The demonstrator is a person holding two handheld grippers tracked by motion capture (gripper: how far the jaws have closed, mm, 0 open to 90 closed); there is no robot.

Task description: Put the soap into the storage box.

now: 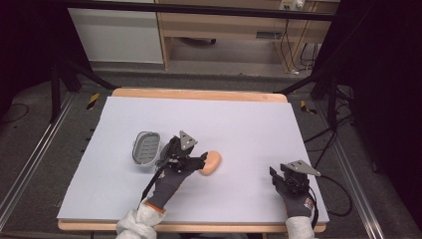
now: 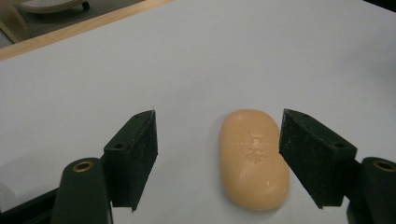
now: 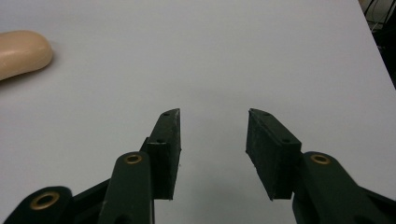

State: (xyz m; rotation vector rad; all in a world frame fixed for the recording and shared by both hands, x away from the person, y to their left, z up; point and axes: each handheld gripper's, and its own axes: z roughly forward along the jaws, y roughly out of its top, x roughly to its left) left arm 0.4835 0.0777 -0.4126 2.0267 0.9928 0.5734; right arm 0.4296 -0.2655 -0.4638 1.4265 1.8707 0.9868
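A peach-coloured bar of soap lies flat on the white table sheet. My left gripper reaches it from the left and is open. In the left gripper view the soap lies between the jaws of that gripper, close against the right-hand pad and well apart from the left-hand pad. My right gripper rests near the front right of the sheet, open, with nothing between the jaws. The soap lies far off to its upper left.
A grey soap dish sits on the sheet just left of my left hand. The sheet covers a wooden table whose edge runs along the back. Dark stands and cables surround the table.
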